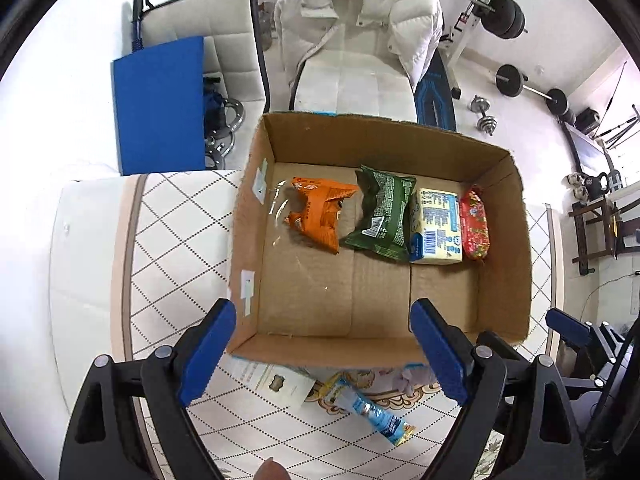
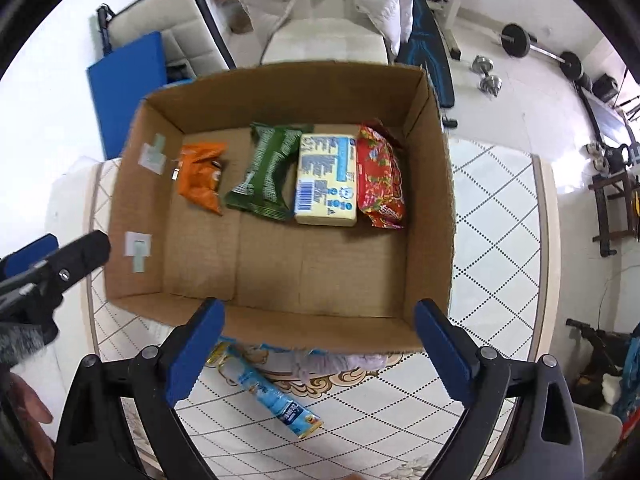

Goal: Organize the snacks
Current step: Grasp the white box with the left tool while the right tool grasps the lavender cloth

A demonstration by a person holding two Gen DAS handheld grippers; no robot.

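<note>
An open cardboard box (image 1: pixel 504 240) (image 2: pixel 432 184) stands on the table. Along its far side lie an orange snack bag (image 1: pixel 320 212) (image 2: pixel 202 178), a green bag (image 1: pixel 382 212) (image 2: pixel 268 170), a pale yellow packet with blue print (image 1: pixel 436 226) (image 2: pixel 328 178) and a red bag (image 1: pixel 475 224) (image 2: pixel 380 178). A light blue stick packet (image 1: pixel 370 408) (image 2: pixel 266 394) lies on the tablecloth just in front of the box. My left gripper (image 1: pixel 324 344) hovers open over the box's near wall. My right gripper (image 2: pixel 318 346) is open too, above the same wall. Neither holds anything.
A white leaflet (image 1: pixel 276 384) lies by the stick packet, partly under the box. A chair with a white puffer jacket (image 1: pixel 360 20) stands behind the table, with a blue board (image 1: pixel 160 104) at the left. Barbells and dumbbells (image 1: pixel 486 118) lie on the floor at the right.
</note>
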